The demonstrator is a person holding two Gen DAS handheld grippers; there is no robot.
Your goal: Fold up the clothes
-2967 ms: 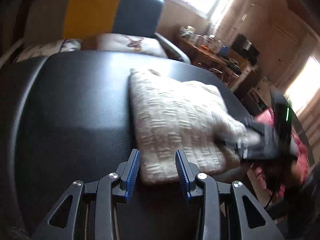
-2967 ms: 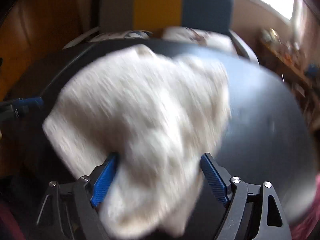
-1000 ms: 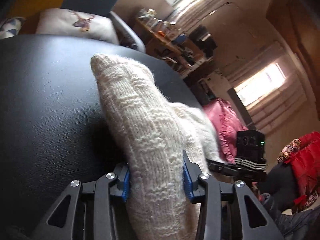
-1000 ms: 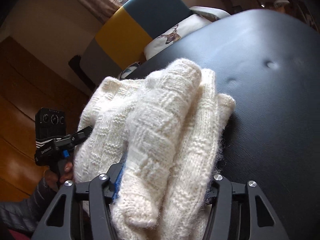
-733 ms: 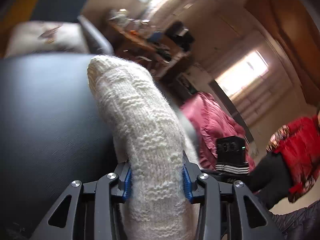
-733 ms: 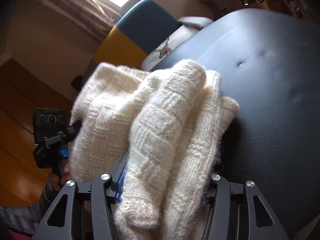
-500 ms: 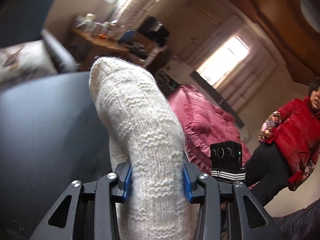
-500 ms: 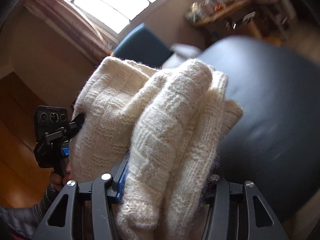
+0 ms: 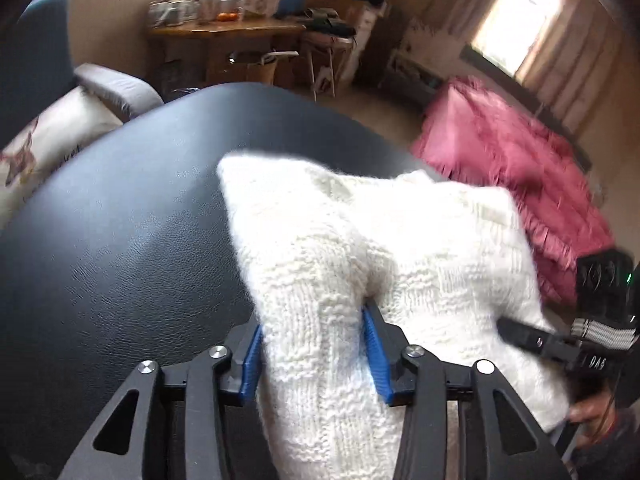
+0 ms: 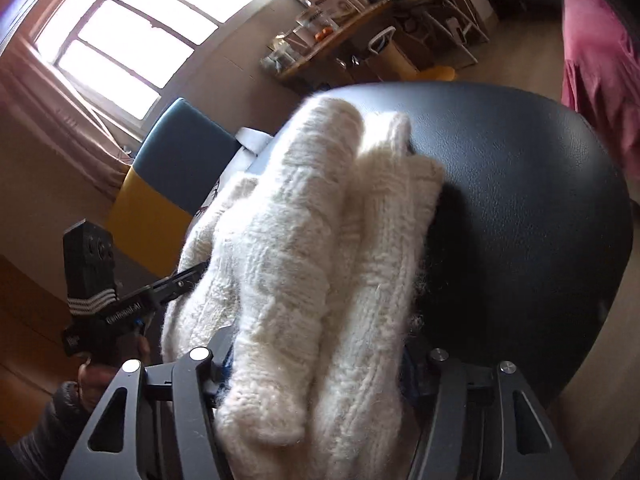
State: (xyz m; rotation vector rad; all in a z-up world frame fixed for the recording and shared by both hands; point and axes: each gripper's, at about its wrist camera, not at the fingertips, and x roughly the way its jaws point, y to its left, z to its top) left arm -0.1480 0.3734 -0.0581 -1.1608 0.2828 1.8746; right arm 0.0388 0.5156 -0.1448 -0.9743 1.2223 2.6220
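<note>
A cream knitted sweater (image 9: 360, 264), folded into a thick bundle, hangs between both grippers above the black padded table (image 9: 120, 220). My left gripper (image 9: 312, 344) is shut on one end of the sweater, its blue pads (image 9: 252, 360) pressed into the wool. The right gripper shows at the right of that view, gripping the far end. In the right wrist view the sweater (image 10: 312, 240) bulges in thick rolls over my right gripper (image 10: 316, 364), which is shut on it, fingertips buried in wool. The left gripper (image 10: 168, 284) holds the bundle's other side there.
The black table's rounded edge (image 10: 600, 240) curves at the right. A chair with blue and yellow back (image 10: 168, 168) stands behind. A pink cloth-covered furniture piece (image 9: 512, 168) lies beyond the table. A cluttered wooden desk (image 9: 228, 32) stands along the wall. A hand (image 10: 92, 380) holds the left gripper.
Both grippers closed on the sweater and lifted it. In the last half second the bundle swung and came lower over the table, now lying wider and flatter in the left view.
</note>
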